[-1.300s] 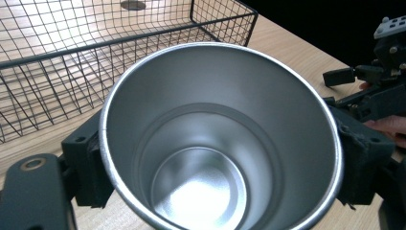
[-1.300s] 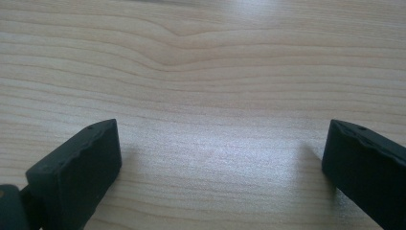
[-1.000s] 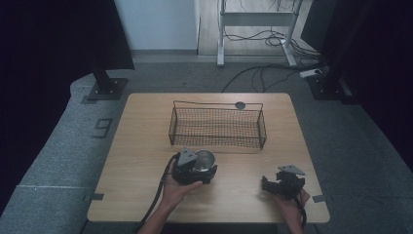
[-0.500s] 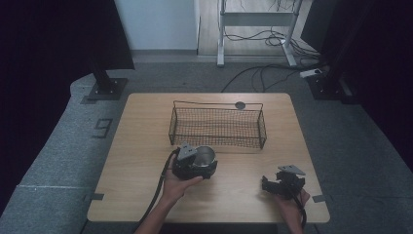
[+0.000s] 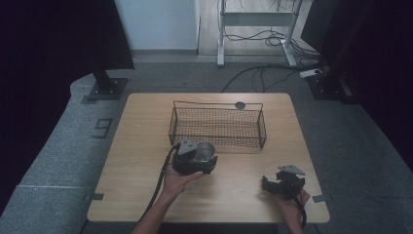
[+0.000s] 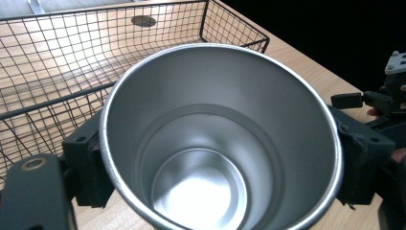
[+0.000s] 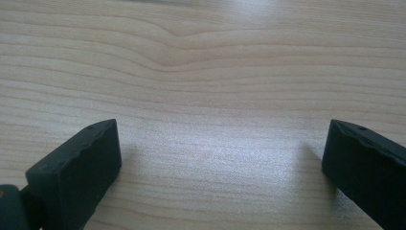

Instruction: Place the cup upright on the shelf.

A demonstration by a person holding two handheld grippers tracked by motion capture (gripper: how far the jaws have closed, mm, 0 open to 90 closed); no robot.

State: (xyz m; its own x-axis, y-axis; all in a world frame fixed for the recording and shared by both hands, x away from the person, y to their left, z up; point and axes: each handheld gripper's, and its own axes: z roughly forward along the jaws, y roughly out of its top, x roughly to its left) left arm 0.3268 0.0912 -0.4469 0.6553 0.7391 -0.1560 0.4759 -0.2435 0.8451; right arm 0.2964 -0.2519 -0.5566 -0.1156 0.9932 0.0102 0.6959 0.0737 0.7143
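Steel cup (image 6: 218, 139) sits upright between the jaws of the left tool (image 5: 195, 158), which are closed against its outer wall on both sides; the open mouth faces the left gripper view and the inside is bare metal. In the high view the cup (image 5: 203, 152) is just in front of the near wall of the wire basket (image 5: 216, 127), over the middle of the table (image 5: 141, 165). The right tool (image 5: 282, 183) is near the front right corner of the table, well apart from the cup, with its jaws spread wide over bare wood and nothing between them.

Table surface is light wood with visible grain. A small dark round disc (image 5: 240, 105) lies flush in it behind the basket. Grey carpet (image 5: 58, 161) surrounds the table. Black curtains (image 5: 53, 39) hang at left and right, and a metal frame with loose cables (image 5: 253, 80) stands beyond the far edge.
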